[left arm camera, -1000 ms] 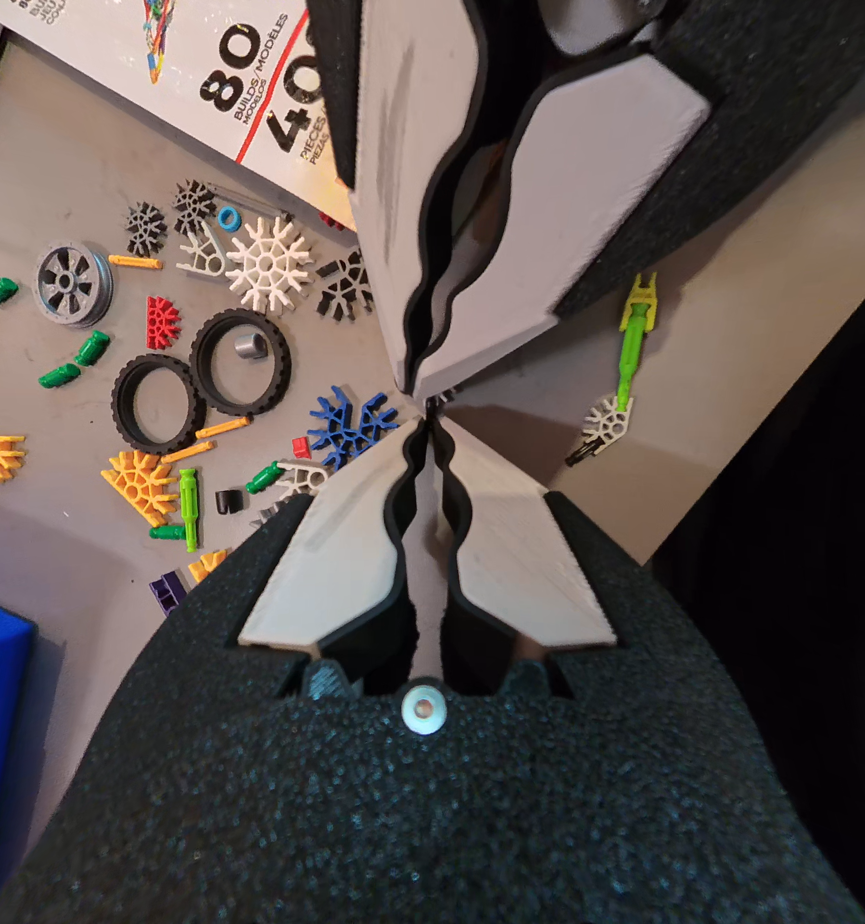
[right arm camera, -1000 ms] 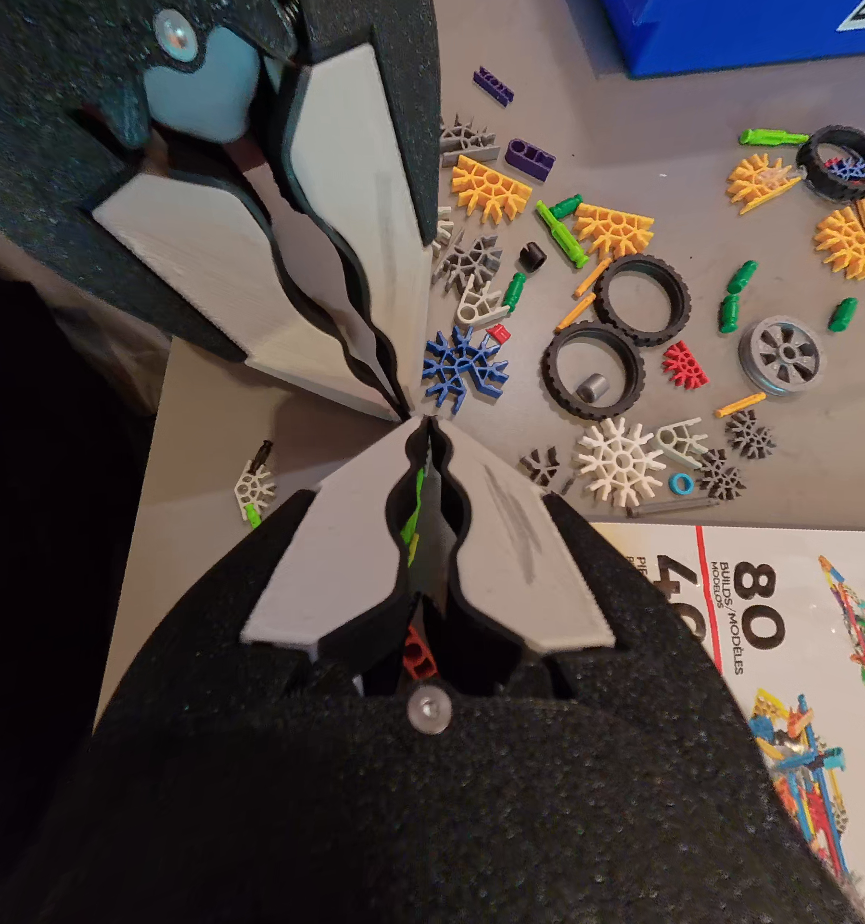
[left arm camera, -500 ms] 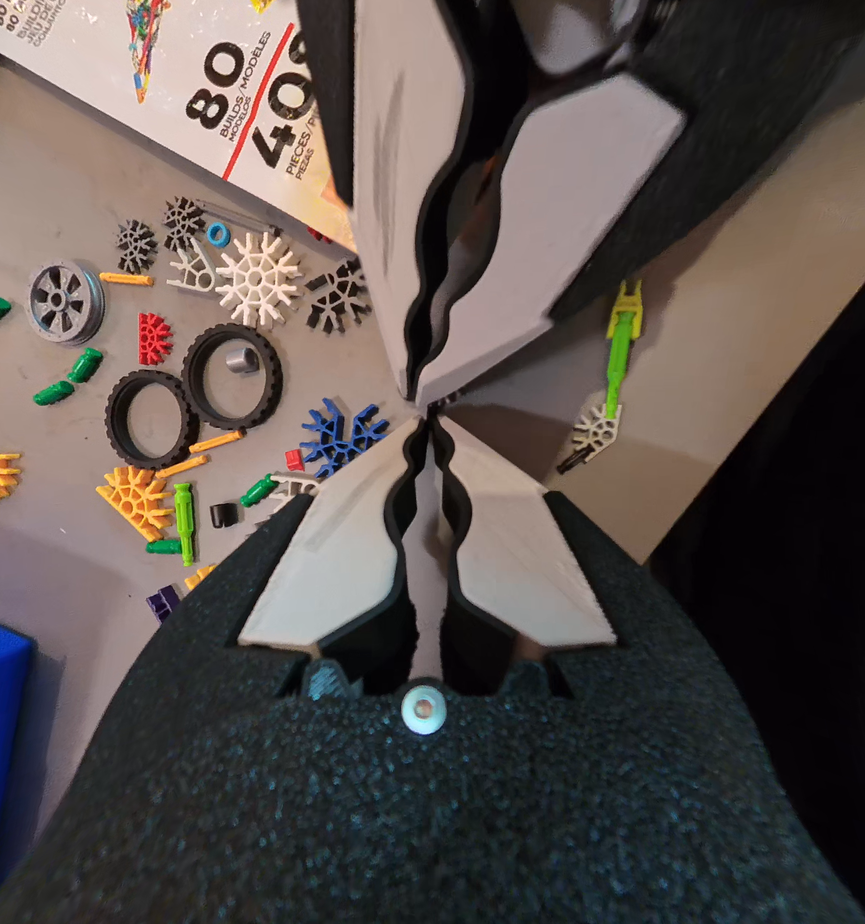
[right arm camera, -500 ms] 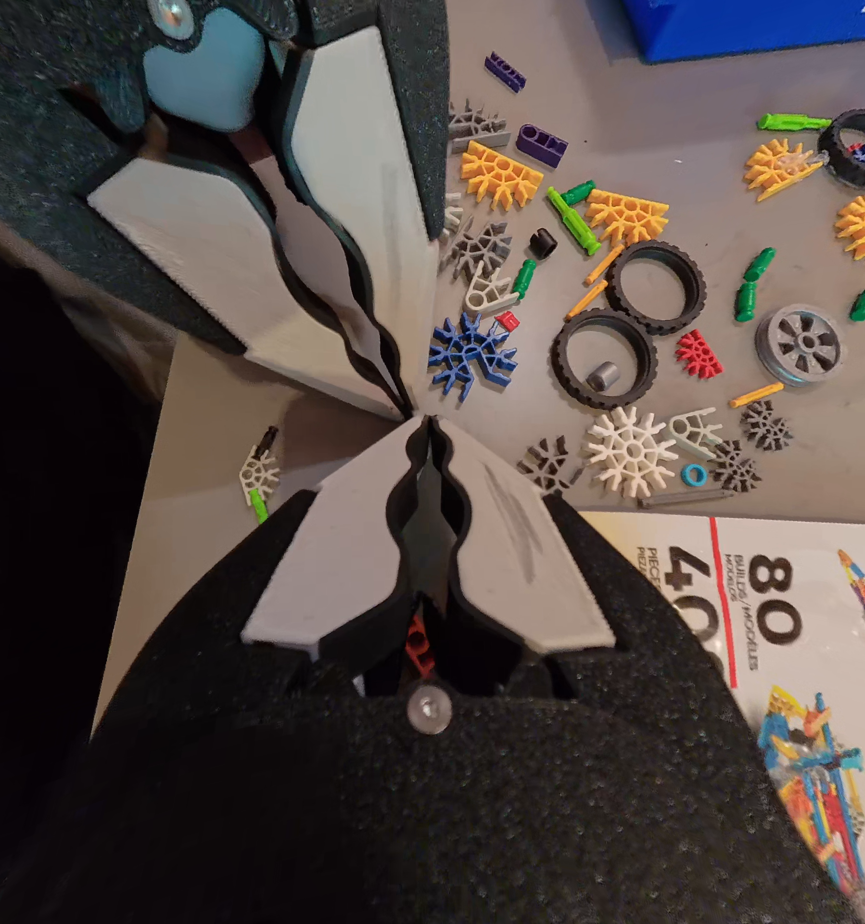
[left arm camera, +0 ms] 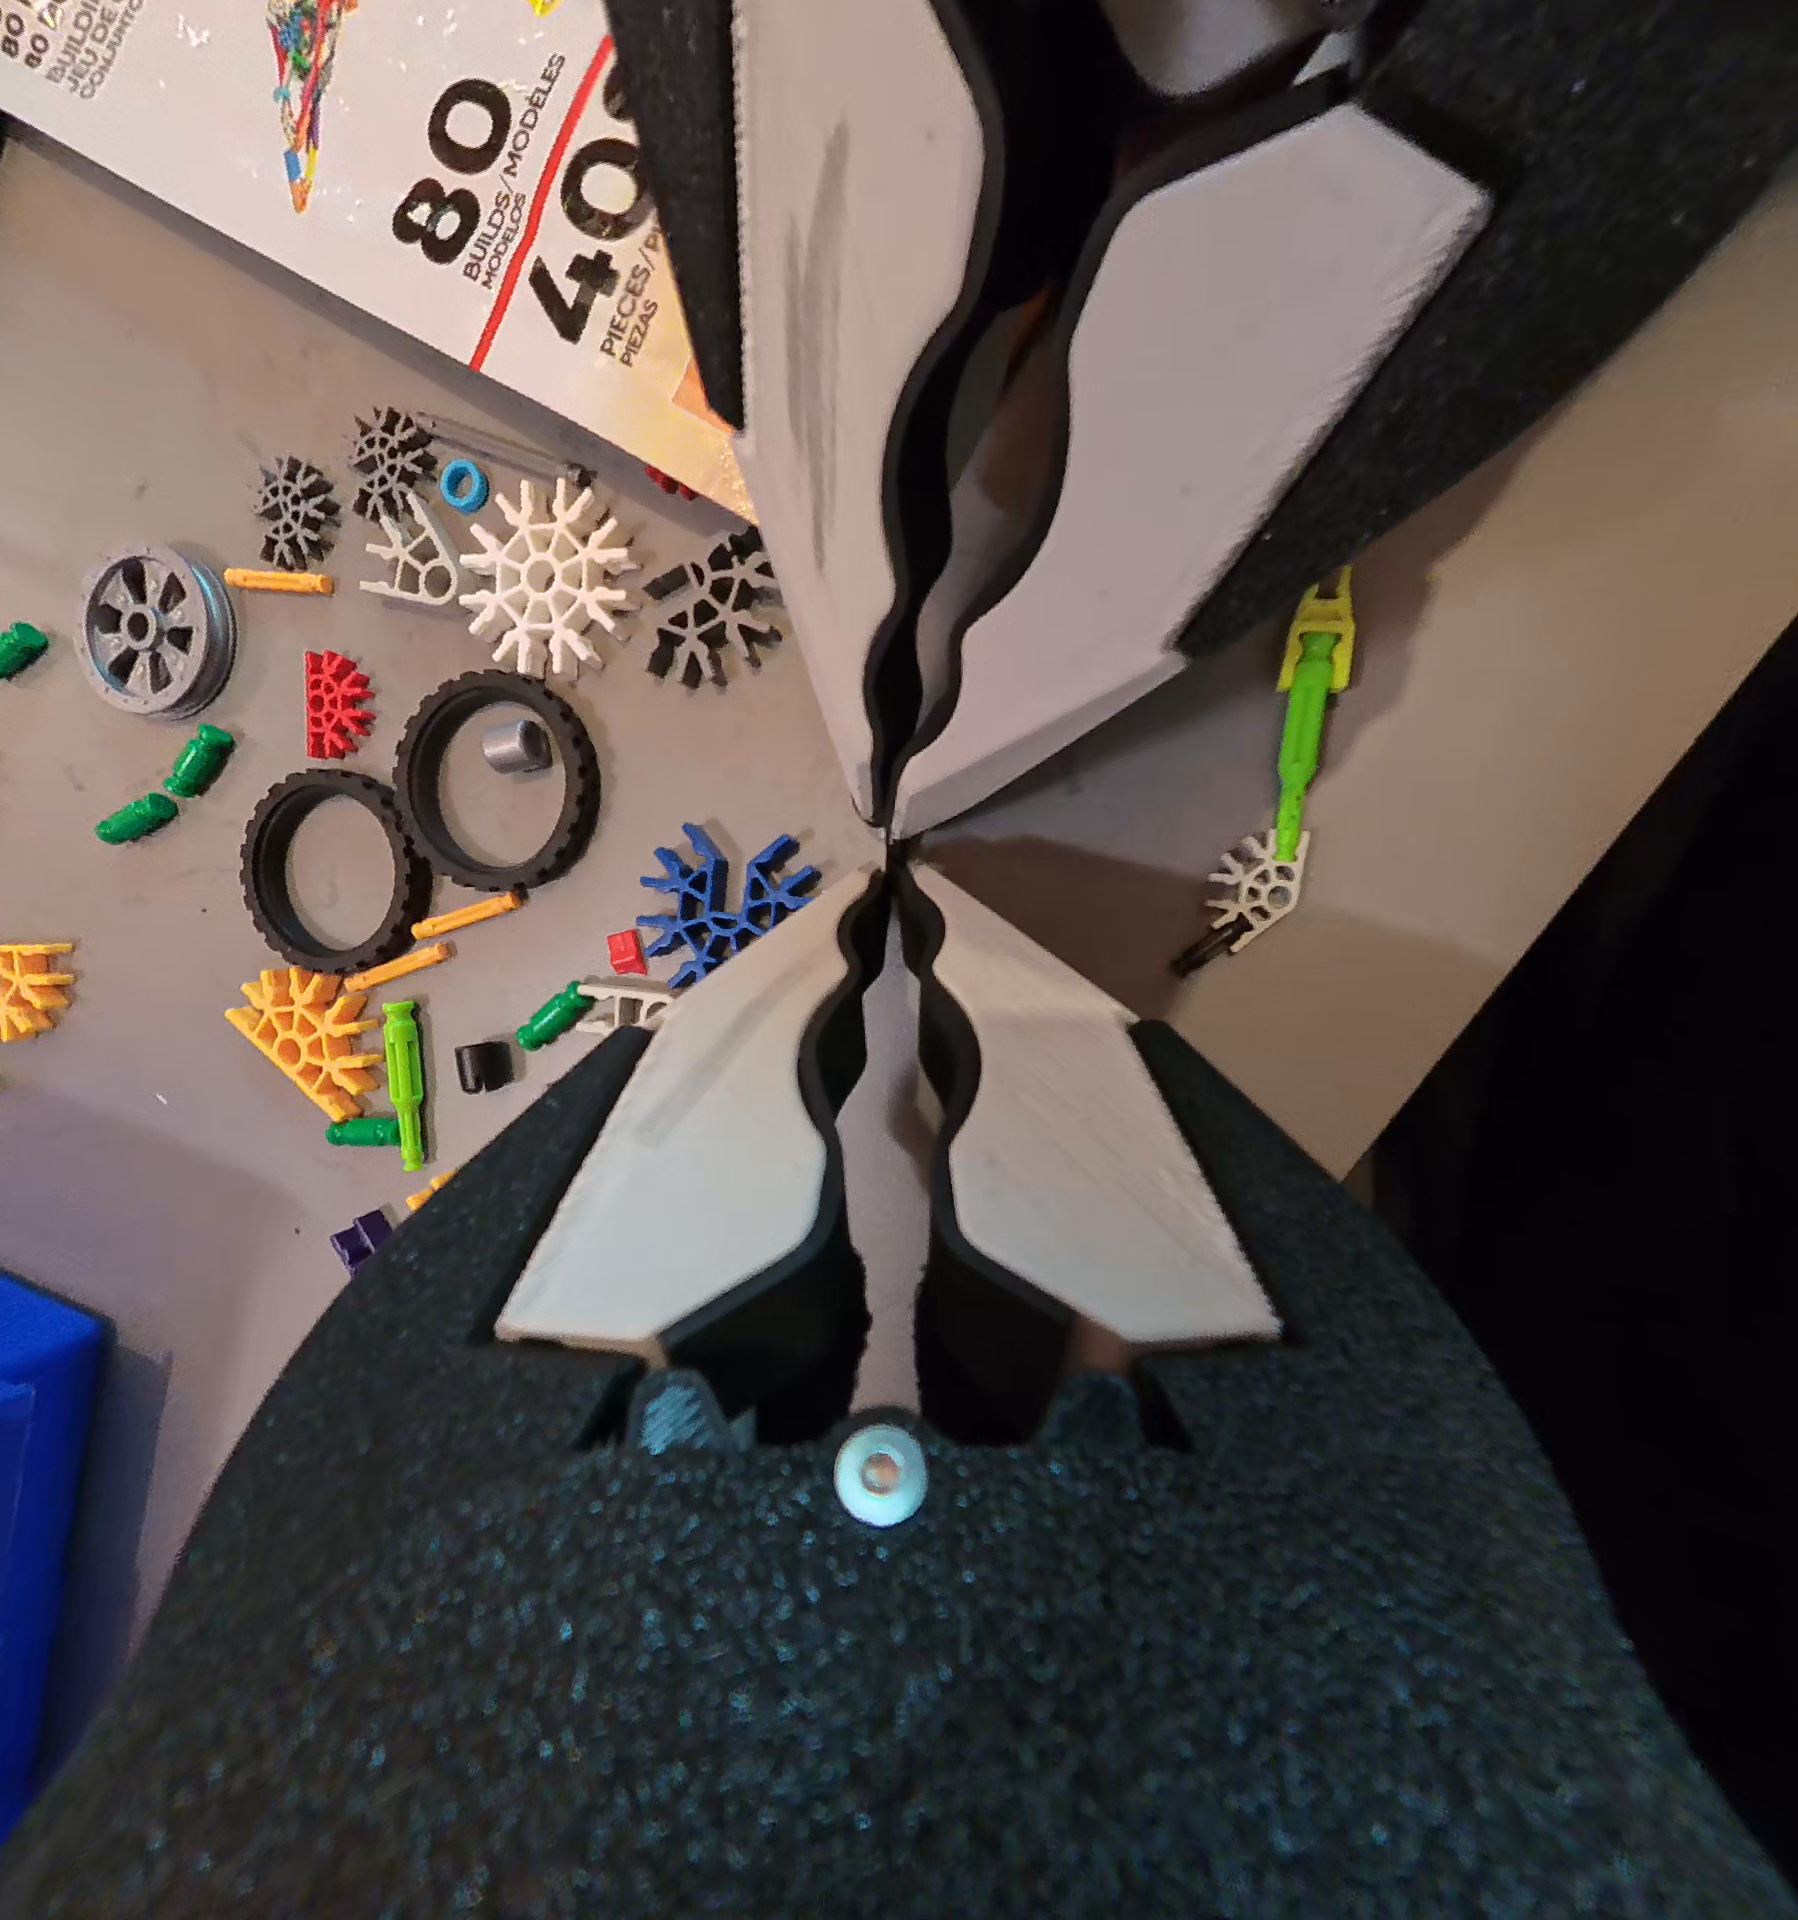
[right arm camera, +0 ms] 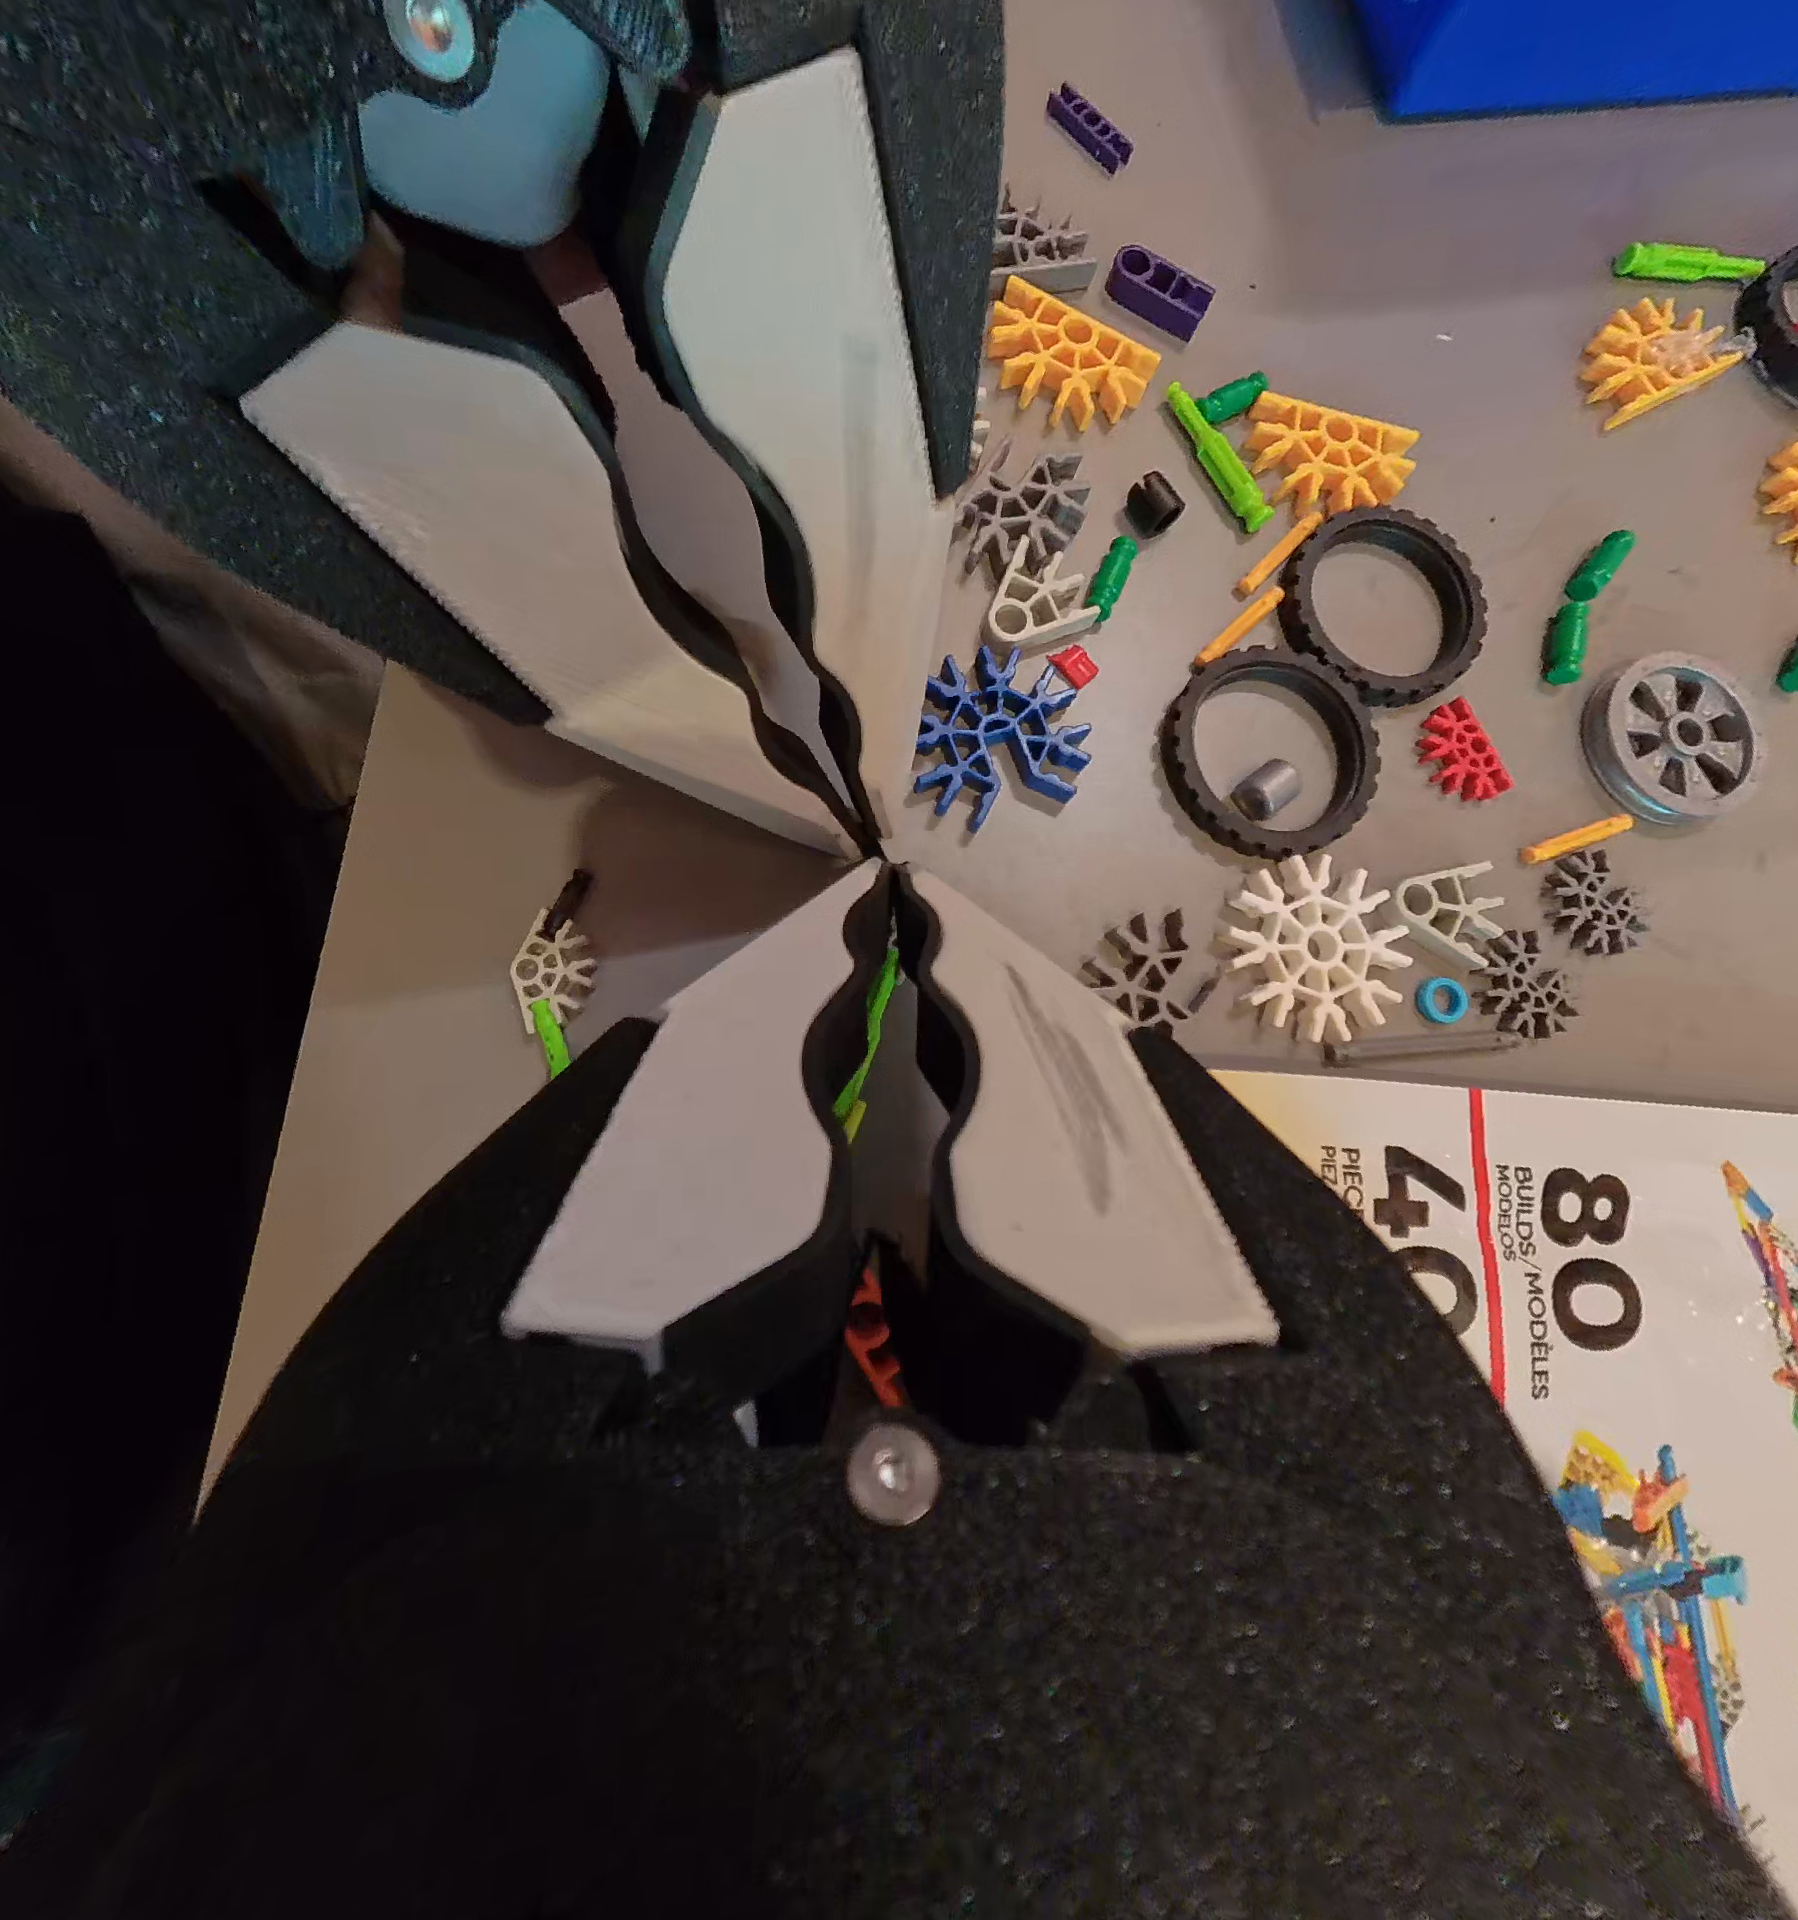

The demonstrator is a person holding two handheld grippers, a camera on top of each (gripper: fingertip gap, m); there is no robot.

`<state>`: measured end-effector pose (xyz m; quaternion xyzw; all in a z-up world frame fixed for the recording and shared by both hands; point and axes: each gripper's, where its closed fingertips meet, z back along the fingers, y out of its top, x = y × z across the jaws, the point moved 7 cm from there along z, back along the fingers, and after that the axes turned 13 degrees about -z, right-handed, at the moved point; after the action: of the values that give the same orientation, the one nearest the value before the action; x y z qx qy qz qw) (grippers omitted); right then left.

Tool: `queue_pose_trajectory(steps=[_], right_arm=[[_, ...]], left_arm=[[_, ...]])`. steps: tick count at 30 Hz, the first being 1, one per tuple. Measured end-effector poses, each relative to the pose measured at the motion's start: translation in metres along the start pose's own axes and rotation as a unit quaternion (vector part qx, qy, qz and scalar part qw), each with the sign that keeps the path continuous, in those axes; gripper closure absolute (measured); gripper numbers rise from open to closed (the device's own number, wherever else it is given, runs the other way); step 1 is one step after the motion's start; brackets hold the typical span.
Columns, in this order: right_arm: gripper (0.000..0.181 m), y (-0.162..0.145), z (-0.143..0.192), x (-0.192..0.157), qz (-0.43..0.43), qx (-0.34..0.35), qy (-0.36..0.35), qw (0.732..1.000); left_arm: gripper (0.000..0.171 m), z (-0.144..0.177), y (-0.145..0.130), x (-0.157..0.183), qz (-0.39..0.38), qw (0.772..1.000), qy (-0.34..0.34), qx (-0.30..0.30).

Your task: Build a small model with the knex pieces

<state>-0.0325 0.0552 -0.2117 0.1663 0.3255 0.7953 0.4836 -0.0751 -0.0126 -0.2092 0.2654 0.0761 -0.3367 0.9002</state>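
My left gripper (left arm camera: 890,883) and right gripper (right arm camera: 892,881) meet tip to tip a little above the grey table (left arm camera: 95,416), near its edge. Both are shut. In the right wrist view a light green rod (right arm camera: 867,1049) lies in the gap between my right fingers, with an orange-red piece (right arm camera: 874,1340) deeper behind it. The left gripper (right arm camera: 867,831) comes in from the upper left there. In the left wrist view the right gripper (left arm camera: 884,821) comes down from above. A tiny dark bit shows where the tips meet; I cannot tell what it is.
Loose building pieces lie beside the tips: a blue snowflake connector (left arm camera: 729,904), two black tyres (left arm camera: 500,774), a grey wheel hub (left arm camera: 157,634) and a white connector on a green rod (left arm camera: 1259,894). A printed booklet (right arm camera: 1601,1351) and a blue bin (left arm camera: 1,1558) border them. My two grippers' fingertips are within a few centimetres of each other.
Both grippers stay shut and tip to tip. They drifted slightly over the table and back. The green rod in the right gripper's gap was out of sight half a second ago and shows again.
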Motion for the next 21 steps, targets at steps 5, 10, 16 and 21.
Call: queue_pose_trajectory(steps=[5,10,16,21], right_arm=[[0.181,0.0034,0.001,0.0018,-0.004,0.005,-0.001,1.0],[0.181,0.0018,-0.0016,-0.0002,0.001,-0.005,-0.001,1.0],[0.181,-0.0004,-0.0007,0.0018,-0.02,-0.009,0.014,1.0],[0.181,-0.0015,-0.0009,0.004,-0.036,-0.013,0.03,0.999]], left_arm=[[0.171,-0.0004,0.0003,-0.0003,0.0,1.0,0.001,0.001],[0.171,-0.0007,0.0007,-0.0003,0.0,1.0,0.002,0.001],[0.171,-0.0018,0.0023,-0.0005,-0.004,1.0,0.0,0.001],[0.171,-0.0024,0.0042,-0.0004,-0.016,1.0,0.001,-0.01]])
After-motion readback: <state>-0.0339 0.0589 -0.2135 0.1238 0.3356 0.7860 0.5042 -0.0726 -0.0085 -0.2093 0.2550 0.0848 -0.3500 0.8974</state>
